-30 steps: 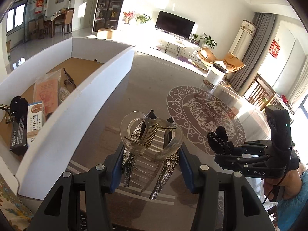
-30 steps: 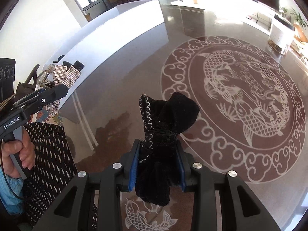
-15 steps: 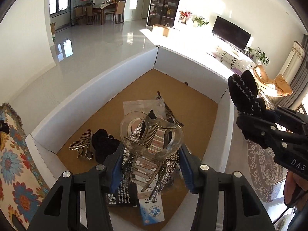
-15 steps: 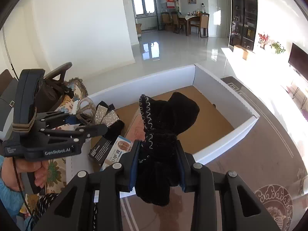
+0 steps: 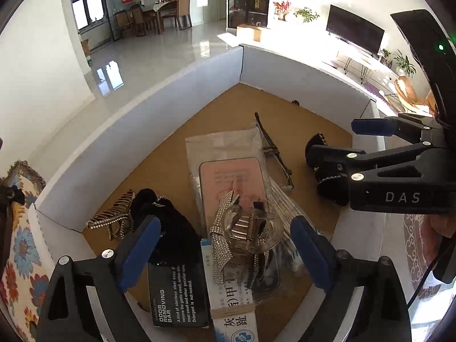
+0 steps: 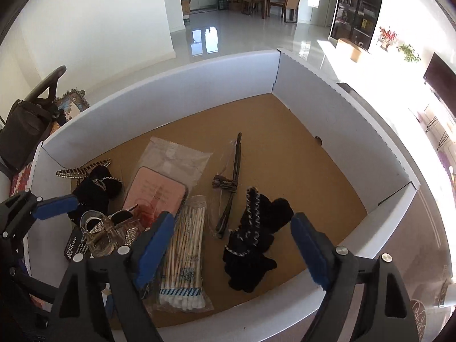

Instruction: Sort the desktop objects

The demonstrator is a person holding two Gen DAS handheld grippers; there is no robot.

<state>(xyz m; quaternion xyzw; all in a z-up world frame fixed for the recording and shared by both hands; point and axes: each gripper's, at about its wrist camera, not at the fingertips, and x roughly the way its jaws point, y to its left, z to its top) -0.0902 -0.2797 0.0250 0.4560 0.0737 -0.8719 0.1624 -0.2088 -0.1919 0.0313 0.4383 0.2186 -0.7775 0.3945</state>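
White-walled cardboard box (image 6: 199,91) with brown floor, on a glossy patterned table. Left gripper (image 5: 225,245) opening, the clear rhinestone-trimmed hair claw (image 5: 242,230) lying free between its jaws; right gripper (image 6: 233,242) opening above the black fabric bow (image 6: 253,242) on the box floor.

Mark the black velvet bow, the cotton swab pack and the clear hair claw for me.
black velvet bow (image 6: 253,245), right wrist view, on its middle
cotton swab pack (image 6: 186,253), right wrist view, mid-pack
clear hair claw (image 5: 242,232), left wrist view, on its spring
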